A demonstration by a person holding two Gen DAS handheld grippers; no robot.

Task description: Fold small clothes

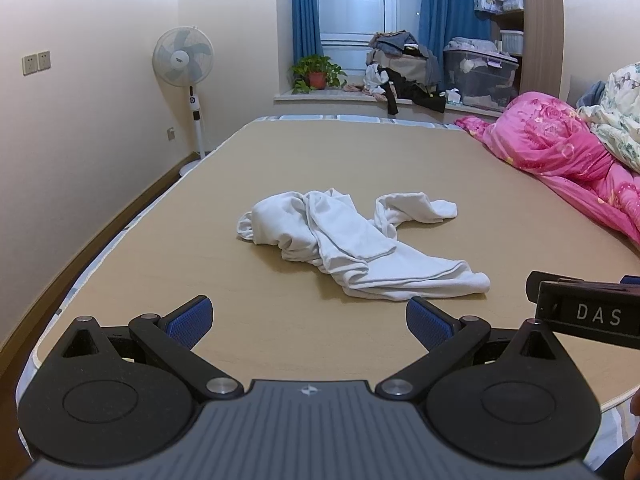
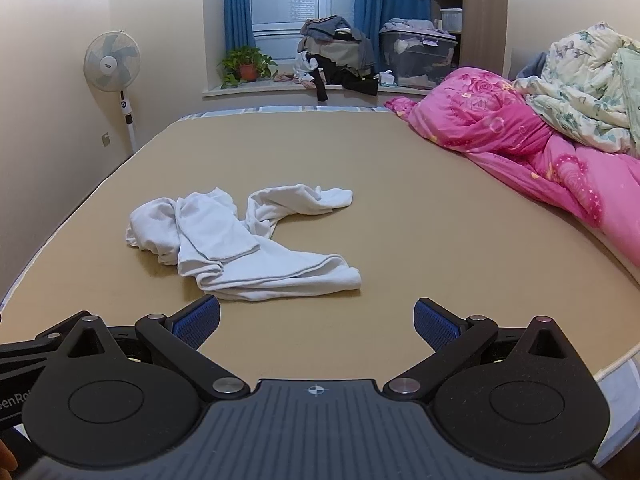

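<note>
Two hand-held grippers poised before a crumpled white garment

The left hand-held gripper (image 1: 308, 320) and right hand-held gripper (image 2: 317, 322) sit low in frame, jaws wide and empty, likely readied to pinch edges; beyond them, mid-frame on the tan bed (image 1: 460, 168), the white garment (image 1: 352, 240) lies rumpled, twisted, layers overlapping; a pink quilt (image 2: 520, 148) bunches at right.

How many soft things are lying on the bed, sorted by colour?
White: 1, the crumpled white cotton garment
Pink: 1, the pink flowered quilt
Cream floral: 1, the cream flower-print quilt
Total: 3 on the tan bed sheet
</note>
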